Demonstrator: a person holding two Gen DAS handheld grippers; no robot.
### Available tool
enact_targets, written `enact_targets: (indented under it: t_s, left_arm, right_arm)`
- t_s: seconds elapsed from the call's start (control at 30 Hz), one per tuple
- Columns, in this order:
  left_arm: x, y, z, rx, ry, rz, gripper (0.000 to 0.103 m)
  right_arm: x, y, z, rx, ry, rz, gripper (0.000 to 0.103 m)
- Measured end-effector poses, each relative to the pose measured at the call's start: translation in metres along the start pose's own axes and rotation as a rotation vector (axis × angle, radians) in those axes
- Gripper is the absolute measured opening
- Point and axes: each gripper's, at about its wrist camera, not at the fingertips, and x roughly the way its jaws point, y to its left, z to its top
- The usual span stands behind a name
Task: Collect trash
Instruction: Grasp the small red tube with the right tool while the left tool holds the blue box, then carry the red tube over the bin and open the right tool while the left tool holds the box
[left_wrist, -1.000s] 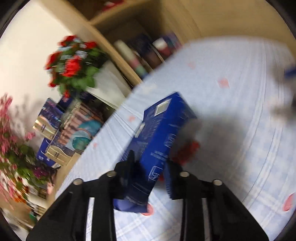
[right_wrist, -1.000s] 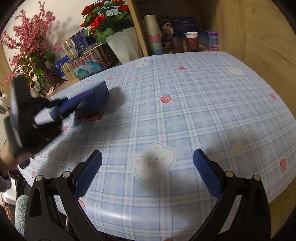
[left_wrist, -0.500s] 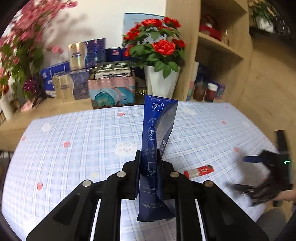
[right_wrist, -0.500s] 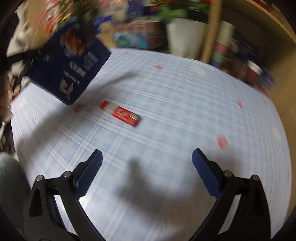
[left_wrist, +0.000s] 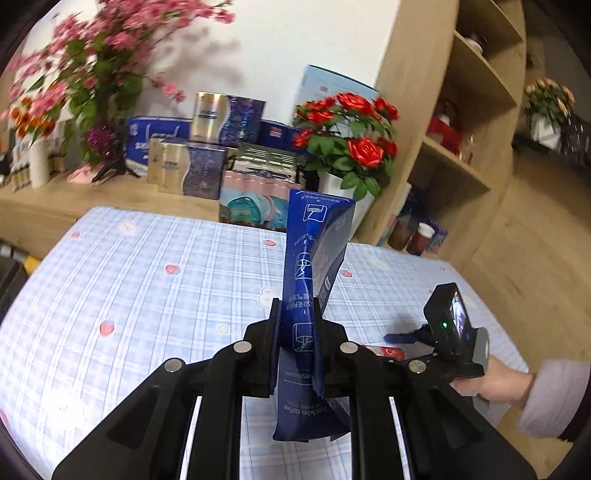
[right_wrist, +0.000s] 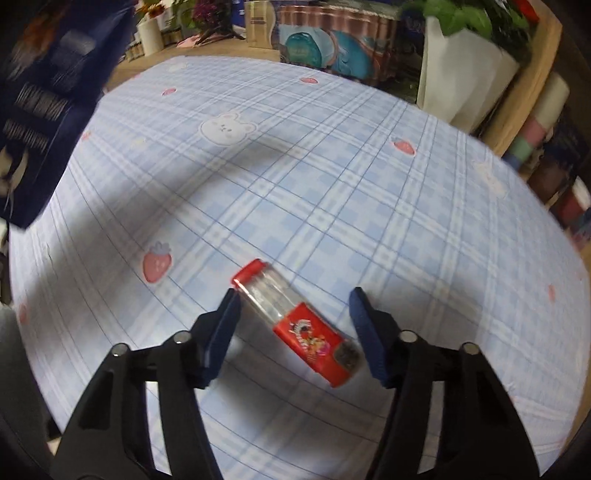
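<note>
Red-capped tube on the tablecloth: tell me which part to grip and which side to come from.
Grip the tube at mid-body, around the seam between the clear section and the red label, coming from above. It lies flat and slanted on the tablecloth, so its long sides face the right tool, whose jaws are closing with the tube between them, not yet pressing. The red cap end is too short to hold well.

The surface (left_wrist: 155, 295) wears a blue checked cloth with strawberries and little bears. Behind it stands a white wall (left_wrist: 295, 48) and a low wooden ledge (left_wrist: 92, 195) full of boxes. Pink flowers (left_wrist: 85, 62) and red roses (left_wrist: 351, 129) stand there. Tall wooden shelves (left_wrist: 476, 122) rise at the right
</note>
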Motion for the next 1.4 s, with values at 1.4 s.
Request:
enact_targets:
  t_s: [1.4]
  left_arm:
    - [-0.151,-0.057,-0.085,-0.014,-0.013,-0.082,0.014]
  right_arm:
    - [-0.215,0.103,-0.174,0.214,-0.407,0.123,0.026]
